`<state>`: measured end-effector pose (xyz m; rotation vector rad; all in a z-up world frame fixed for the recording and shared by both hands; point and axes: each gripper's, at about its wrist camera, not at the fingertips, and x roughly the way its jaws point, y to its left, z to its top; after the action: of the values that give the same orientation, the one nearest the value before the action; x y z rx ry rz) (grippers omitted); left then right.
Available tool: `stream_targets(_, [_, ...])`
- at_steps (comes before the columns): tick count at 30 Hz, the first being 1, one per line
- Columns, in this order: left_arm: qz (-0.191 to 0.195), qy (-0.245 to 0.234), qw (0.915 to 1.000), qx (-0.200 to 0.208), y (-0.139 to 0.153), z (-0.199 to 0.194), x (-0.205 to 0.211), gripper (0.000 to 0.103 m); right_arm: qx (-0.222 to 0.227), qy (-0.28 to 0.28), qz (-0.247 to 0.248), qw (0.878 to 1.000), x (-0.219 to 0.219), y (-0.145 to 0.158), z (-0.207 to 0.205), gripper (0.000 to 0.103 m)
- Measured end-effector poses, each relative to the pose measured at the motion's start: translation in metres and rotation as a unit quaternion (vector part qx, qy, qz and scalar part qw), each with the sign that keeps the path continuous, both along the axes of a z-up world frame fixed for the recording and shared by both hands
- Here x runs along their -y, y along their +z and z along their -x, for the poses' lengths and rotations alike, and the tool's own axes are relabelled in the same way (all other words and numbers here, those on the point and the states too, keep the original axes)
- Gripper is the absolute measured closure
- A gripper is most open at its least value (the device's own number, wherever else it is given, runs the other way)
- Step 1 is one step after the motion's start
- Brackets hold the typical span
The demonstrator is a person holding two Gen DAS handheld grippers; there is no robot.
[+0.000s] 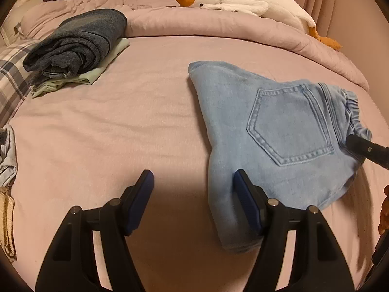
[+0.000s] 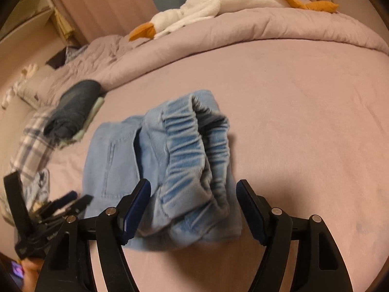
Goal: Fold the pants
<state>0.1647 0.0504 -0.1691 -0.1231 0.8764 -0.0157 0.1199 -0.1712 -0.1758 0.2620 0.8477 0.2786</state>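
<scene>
We see the light blue jeans (image 1: 279, 131) lying folded on the pink bed sheet (image 1: 136, 121), back pocket (image 1: 290, 126) facing up and the elastic waistband (image 2: 194, 155) bunched at the end nearest our right gripper (image 2: 193, 209). That gripper's fingers are spread wide, one on either side of the gathered waistband, and they are not clamped on the denim; in the right wrist view the cloth is blurred, so we cannot say for sure whether either pad touches it. In the left wrist view the right gripper's black tip shows at the waistband edge. Our left gripper (image 1: 193, 194) is released too, its fingers held apart above the sheet, the right-hand finger (image 1: 245, 199) overlapping the near folded edge of the jeans while the other sits over bare sheet.

Well apart from the jeans, toward the far left, a folded dark blue garment (image 1: 80, 41) rests on a pale green folded piece (image 1: 102, 73), next to a plaid pillow (image 1: 12, 77). Beyond them a rumpled pink comforter (image 1: 218, 26) runs across the bed, with a white goose plush toy (image 1: 243, 2) lying on top of it.
</scene>
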Motion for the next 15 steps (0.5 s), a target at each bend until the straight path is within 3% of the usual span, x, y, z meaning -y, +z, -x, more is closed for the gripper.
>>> stream_targets(4, [-0.012,-0.002,0.9999,0.000,-0.004,-0.002,0.004,0.034,-0.023,0.006,0.032,0.999,-0.008,-0.013,-0.005,0.029])
stream_targets(14, [-0.017,0.002,0.9998,0.003,-0.005,-0.002,0.006,0.034,-0.017,0.004,0.032,0.999,-0.008,-0.018,-0.008,0.029])
stream_targets(15, [-0.018,0.005,0.9998,0.002,-0.005,-0.002,0.006,0.030,-0.017,0.003,0.032,0.999,-0.008,-0.018,-0.007,0.029])
